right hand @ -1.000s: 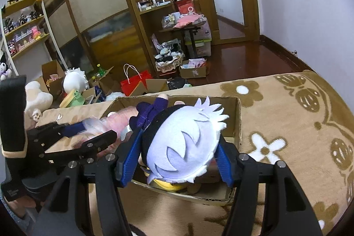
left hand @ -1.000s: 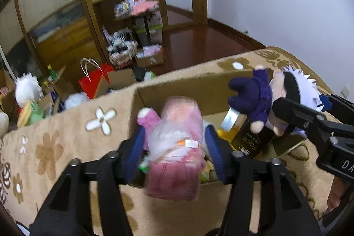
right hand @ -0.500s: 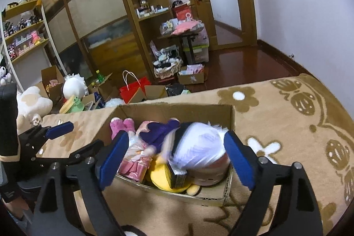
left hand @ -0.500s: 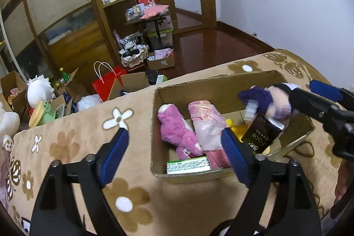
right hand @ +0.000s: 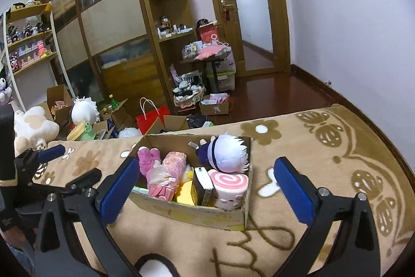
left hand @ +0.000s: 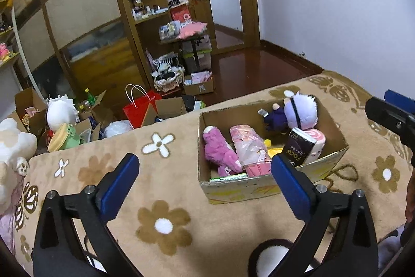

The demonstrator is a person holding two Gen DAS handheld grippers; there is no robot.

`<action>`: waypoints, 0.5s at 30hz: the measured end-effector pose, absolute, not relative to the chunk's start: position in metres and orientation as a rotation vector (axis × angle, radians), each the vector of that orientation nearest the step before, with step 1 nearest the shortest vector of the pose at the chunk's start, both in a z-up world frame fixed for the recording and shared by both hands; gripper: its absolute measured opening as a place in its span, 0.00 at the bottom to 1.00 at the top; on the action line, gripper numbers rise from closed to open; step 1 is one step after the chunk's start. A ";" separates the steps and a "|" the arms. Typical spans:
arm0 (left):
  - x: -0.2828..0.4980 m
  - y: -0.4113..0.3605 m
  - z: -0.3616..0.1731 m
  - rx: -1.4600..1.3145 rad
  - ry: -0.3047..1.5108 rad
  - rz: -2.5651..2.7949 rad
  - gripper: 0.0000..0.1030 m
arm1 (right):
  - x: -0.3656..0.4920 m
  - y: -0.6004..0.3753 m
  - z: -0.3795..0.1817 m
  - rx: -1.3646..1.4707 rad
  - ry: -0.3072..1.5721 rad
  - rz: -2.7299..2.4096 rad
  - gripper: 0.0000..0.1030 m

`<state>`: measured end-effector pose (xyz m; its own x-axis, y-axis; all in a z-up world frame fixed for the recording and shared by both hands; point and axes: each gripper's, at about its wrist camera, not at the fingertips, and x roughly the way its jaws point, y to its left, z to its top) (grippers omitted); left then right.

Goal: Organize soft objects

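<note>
Both grippers hang wide apart and hold nothing. The left gripper (left hand: 205,183) hovers above the flowered beige blanket (left hand: 160,188), on the near left side of the cardboard box (left hand: 259,190). The right gripper (right hand: 203,190) sits over the box's near wall, blue pads spread to either side. Inside the box, the white-haired plush doll (right hand: 228,153) lies in the far right corner, touching the pink swirl roll plush (right hand: 229,187) in front of it. A black carton (right hand: 201,186) stands just beside the roll. Further left, the bagged pink plush (right hand: 168,173) rests against the magenta plush (right hand: 146,160).
</note>
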<state>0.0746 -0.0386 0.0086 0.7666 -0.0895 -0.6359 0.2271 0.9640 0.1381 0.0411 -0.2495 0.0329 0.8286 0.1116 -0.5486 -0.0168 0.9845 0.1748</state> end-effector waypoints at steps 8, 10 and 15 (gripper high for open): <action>0.036 -0.021 0.041 0.148 0.631 -0.166 0.99 | -0.004 -0.253 0.058 0.150 0.531 0.026 1.00; 0.025 -0.015 0.050 0.140 0.606 -0.160 0.99 | -0.015 -0.254 0.065 0.150 0.513 0.018 1.00; 0.003 -0.005 0.065 0.140 0.564 -0.150 0.99 | -0.041 -0.254 0.073 0.134 0.487 0.008 1.00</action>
<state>0.0026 -0.0048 0.0647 0.8346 -0.1033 -0.5411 0.1798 0.9795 0.0904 -0.0405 -0.2543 0.0731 0.8839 0.0398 -0.4659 0.0240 0.9912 0.1303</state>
